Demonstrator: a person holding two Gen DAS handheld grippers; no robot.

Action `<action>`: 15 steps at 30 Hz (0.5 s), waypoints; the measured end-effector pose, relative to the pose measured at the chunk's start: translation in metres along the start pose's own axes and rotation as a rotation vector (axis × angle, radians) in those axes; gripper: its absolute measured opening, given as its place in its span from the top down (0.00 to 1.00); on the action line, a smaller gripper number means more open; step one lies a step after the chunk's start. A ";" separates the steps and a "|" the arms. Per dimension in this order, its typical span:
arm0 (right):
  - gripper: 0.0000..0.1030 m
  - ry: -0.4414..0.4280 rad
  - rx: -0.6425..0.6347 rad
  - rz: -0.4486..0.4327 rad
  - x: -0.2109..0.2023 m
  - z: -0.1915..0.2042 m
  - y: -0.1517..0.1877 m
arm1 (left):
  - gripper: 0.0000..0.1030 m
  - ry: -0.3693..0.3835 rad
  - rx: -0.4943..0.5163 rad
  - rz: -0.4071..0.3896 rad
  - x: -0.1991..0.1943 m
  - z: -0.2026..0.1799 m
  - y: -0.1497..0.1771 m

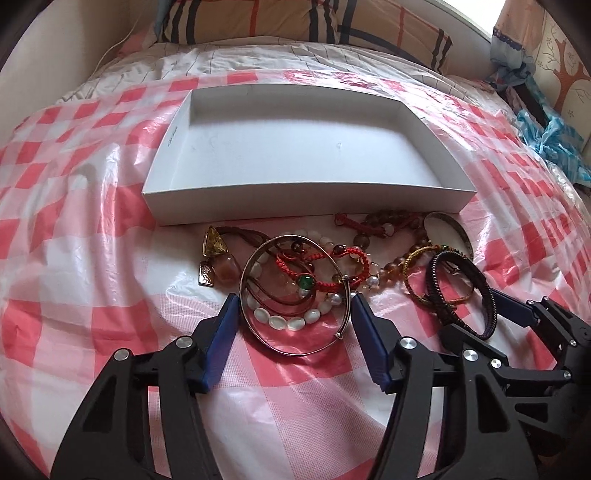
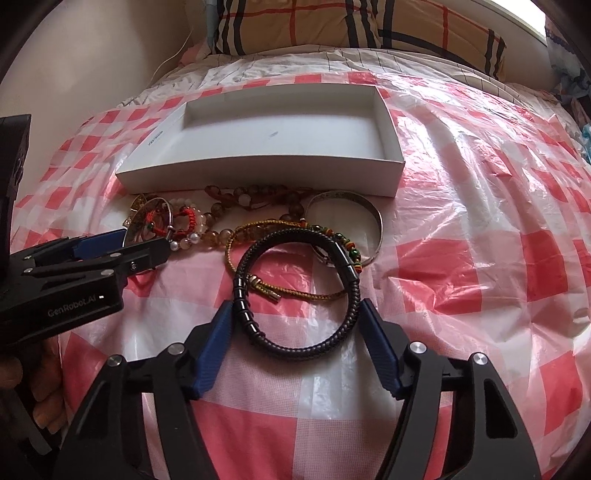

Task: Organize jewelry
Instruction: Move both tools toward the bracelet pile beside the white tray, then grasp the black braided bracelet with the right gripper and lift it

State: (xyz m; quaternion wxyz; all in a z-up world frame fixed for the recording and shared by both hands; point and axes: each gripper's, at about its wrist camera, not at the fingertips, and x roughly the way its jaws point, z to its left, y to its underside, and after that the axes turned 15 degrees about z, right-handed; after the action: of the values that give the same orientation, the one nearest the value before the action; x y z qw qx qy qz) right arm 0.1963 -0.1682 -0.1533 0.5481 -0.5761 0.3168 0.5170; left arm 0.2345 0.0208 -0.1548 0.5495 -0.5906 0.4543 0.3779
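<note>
Your left gripper (image 1: 291,306) sits low over the checkered sheet (image 1: 74,258), jaws spread wide around a thin silver bangle (image 1: 295,295) without touching it. Your right gripper (image 2: 295,314) likewise brackets a black braided bracelet (image 2: 295,288), gripping nothing. The tangled bead strands (image 2: 236,199) before the white box (image 2: 258,173) overlap and are hard to separate.

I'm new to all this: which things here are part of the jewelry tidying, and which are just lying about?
Part of the job:
white box
silver bangle
black braided bracelet
brown bead strand
left gripper
right gripper

Just lying about:
plaid pillow
checked plastic sheet
blue plastic bag
</note>
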 end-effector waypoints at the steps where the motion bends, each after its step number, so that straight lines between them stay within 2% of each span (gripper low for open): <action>1: 0.37 -0.004 0.001 -0.004 -0.001 0.000 0.000 | 0.44 0.008 0.006 -0.006 -0.001 -0.001 0.001; 10: 0.36 -0.002 0.005 -0.003 0.001 -0.001 0.001 | 0.44 0.029 0.016 -0.021 -0.012 0.003 0.009; 15: 0.34 0.005 0.002 0.007 0.003 0.000 0.001 | 0.44 0.011 0.032 -0.013 -0.015 0.005 0.014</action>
State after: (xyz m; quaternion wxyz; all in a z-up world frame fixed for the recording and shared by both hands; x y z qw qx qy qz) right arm 0.1960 -0.1681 -0.1570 0.5459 -0.5759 0.3208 0.5172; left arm 0.2168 0.0275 -0.1454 0.5588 -0.5867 0.4598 0.3636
